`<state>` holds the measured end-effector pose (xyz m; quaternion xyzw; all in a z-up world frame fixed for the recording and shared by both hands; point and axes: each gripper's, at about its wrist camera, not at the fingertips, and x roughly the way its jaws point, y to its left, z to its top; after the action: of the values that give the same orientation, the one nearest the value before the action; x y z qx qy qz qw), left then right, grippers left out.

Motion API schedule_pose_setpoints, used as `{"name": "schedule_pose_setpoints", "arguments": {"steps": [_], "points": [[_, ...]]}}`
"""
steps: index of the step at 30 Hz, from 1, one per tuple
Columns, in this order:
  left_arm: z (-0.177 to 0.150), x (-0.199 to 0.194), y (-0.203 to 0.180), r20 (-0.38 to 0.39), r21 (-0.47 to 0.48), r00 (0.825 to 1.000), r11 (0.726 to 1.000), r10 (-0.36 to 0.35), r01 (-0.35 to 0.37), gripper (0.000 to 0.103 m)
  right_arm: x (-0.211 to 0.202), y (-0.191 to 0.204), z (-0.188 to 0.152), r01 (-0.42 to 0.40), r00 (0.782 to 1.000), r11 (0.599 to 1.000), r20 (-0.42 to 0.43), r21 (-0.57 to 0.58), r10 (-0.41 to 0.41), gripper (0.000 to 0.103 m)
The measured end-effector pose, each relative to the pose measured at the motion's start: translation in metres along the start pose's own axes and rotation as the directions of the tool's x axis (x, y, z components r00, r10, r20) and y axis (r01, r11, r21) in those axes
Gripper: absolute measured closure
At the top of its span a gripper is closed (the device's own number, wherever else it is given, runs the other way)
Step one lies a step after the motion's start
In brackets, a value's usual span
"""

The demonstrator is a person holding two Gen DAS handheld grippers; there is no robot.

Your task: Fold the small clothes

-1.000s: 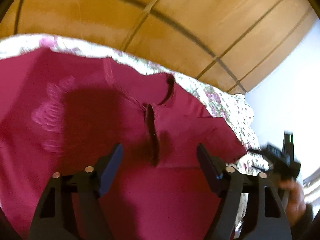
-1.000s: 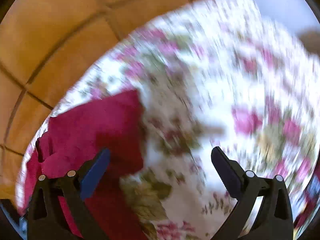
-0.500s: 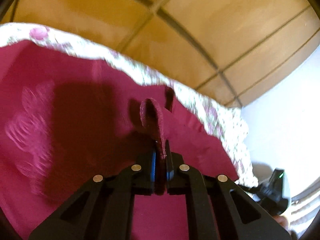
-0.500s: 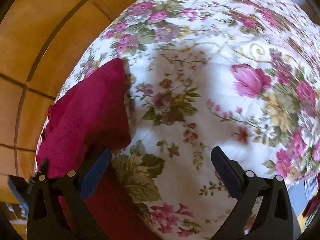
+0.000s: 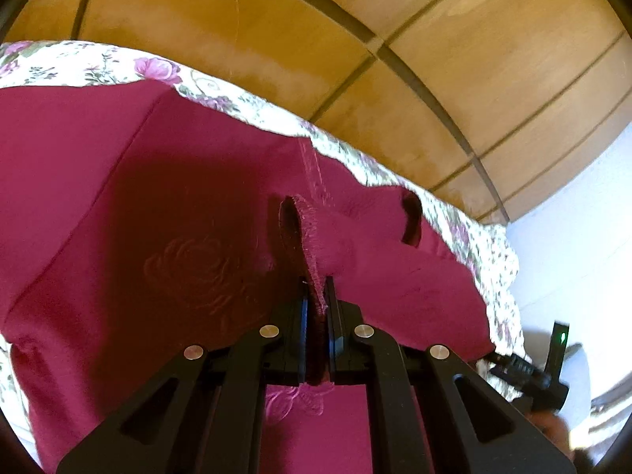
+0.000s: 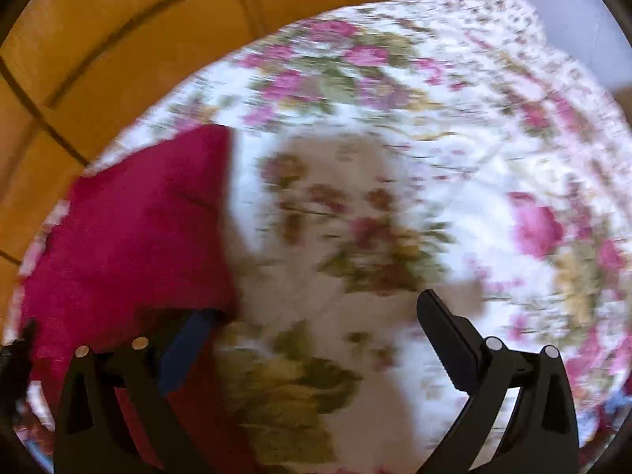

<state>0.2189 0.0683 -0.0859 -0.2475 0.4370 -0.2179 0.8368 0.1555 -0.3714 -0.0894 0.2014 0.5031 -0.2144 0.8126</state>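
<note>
Wood panelling with dark seams (image 5: 276, 39) fills the top of our left wrist view, a pale wall to the right. Below it we've got a floral sheet (image 5: 489, 260) with the crimson garment (image 5: 166, 197) spread over it. Our left gripper (image 5: 316, 308) is pinched tight on a stitched edge of that garment. An embossed rose shows in the cloth, no readable writing.

Right wrist view is blurry: our right gripper (image 6: 312, 324) is spread wide with nothing between the fingers, above the sheet, garment at lower left.
</note>
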Motion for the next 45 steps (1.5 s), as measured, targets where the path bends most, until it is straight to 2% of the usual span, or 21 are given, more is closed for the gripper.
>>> {"name": "schedule_pose_setpoints", "arguments": {"steps": [1, 4, 6, 9, 10, 12, 14, 17, 19, 22, 25, 27, 30, 33, 35, 36, 37, 40, 45], "points": [[-0.003, 0.002, 0.000, -0.007, 0.017, 1.000, 1.000, 0.005, -0.005, 0.097, 0.000, -0.003, 0.000, -0.003, 1.000, 1.000, -0.012, 0.008, 0.003, 0.002], [-0.015, 0.010, 0.006, -0.031, 0.050, 0.999, 0.998, 0.031, -0.030, 0.097, 0.012, -0.002, -0.008, 0.050, 0.997, 0.997, -0.058, -0.053, -0.053, 0.002], [-0.018, 0.018, 0.009, -0.028, 0.071, 0.999, 0.997, 0.038, -0.036, 0.094, 0.021, -0.005, -0.012, 0.042, 0.996, 0.997, -0.079, -0.058, -0.047, 0.002], [-0.021, 0.013, 0.016, -0.014, 0.043, 1.000, 0.999, -0.006, 0.007, 0.091, 0.014, -0.008, -0.012, 0.038, 0.990, 0.994, -0.134, -0.100, -0.051, 0.002], [-0.022, 0.011, 0.019, -0.010, 0.036, 1.000, 0.999, -0.030, 0.030, 0.086, 0.005, -0.012, -0.011, 0.024, 0.990, 0.995, -0.139, -0.096, -0.037, 0.002], [-0.027, 0.007, 0.021, 0.001, 0.036, 0.998, 0.997, -0.067, 0.067, 0.077, -0.014, -0.023, -0.009, 0.002, 0.995, 0.998, -0.098, -0.059, -0.008, 0.002], [-0.029, 0.005, 0.017, 0.006, 0.061, 0.996, 0.994, -0.088, 0.087, 0.062, -0.034, -0.032, -0.006, -0.038, 0.999, 0.999, -0.023, -0.015, 0.037, 0.002], [-0.032, 0.006, 0.003, 0.003, 0.124, 0.996, 0.989, -0.084, 0.083, 0.045, -0.045, -0.029, 0.002, -0.060, 0.994, 0.998, 0.094, -0.017, 0.061, 0.002], [-0.034, 0.007, -0.001, 0.002, 0.150, 0.997, 0.986, -0.071, 0.070, 0.041, -0.039, -0.011, 0.007, -0.064, 0.988, 0.996, 0.137, -0.064, 0.073, 0.002], [-0.035, 0.008, -0.001, 0.002, 0.153, 0.998, 0.986, -0.061, 0.060, 0.041, -0.025, 0.014, 0.010, -0.064, 0.984, 0.992, 0.161, -0.110, 0.081, 0.002], [-0.037, 0.007, -0.002, 0.003, 0.168, 1.000, 0.986, -0.020, 0.019, 0.045, -0.008, 0.029, 0.022, -0.082, 0.978, 0.991, 0.181, -0.108, 0.101, 0.002], [-0.037, 0.009, -0.003, 0.001, 0.175, 1.000, 0.985, -0.003, 0.003, 0.046, 0.003, 0.033, 0.029, -0.058, 0.981, 0.993, 0.179, -0.098, 0.075, 0.002], [-0.037, 0.012, -0.002, -0.001, 0.180, 1.000, 0.984, 0.001, -0.001, 0.046, 0.030, 0.027, 0.039, 0.107, 0.987, 0.991, 0.125, -0.084, -0.096, 0.002], [-0.037, 0.014, -0.003, -0.003, 0.194, 1.000, 0.981, 0.016, -0.015, 0.046, 0.050, 0.001, 0.042, 0.192, 0.979, 0.981, 0.061, 0.008, -0.193, 0.002], [-0.037, 0.014, -0.001, -0.004, 0.188, 1.000, 0.982, 0.005, -0.005, 0.046, 0.048, -0.012, 0.043, 0.137, 0.989, 0.988, 0.043, 0.066, -0.140, 0.002], [-0.036, 0.013, 0.001, -0.005, 0.180, 1.000, 0.984, -0.004, 0.005, 0.046, 0.043, -0.015, 0.044, 0.122, 0.993, 0.989, -0.003, 0.080, -0.122, 0.002], [-0.036, 0.013, 0.003, -0.005, 0.172, 1.000, 0.985, -0.014, 0.014, 0.046, 0.034, -0.017, 0.045, 0.097, 0.995, 0.990, -0.010, 0.099, -0.097, 0.002], [-0.035, 0.013, 0.003, -0.004, 0.167, 1.000, 0.986, -0.022, 0.022, 0.046, 0.007, -0.015, 0.041, 0.003, 1.000, 0.992, 0.016, 0.128, -0.005, 0.002], [-0.035, 0.011, 0.005, -0.004, 0.158, 0.999, 0.987, -0.039, 0.039, 0.046, -0.015, 0.014, 0.018, -0.118, 0.993, 0.991, -0.017, 0.069, 0.120, 0.002]]}}
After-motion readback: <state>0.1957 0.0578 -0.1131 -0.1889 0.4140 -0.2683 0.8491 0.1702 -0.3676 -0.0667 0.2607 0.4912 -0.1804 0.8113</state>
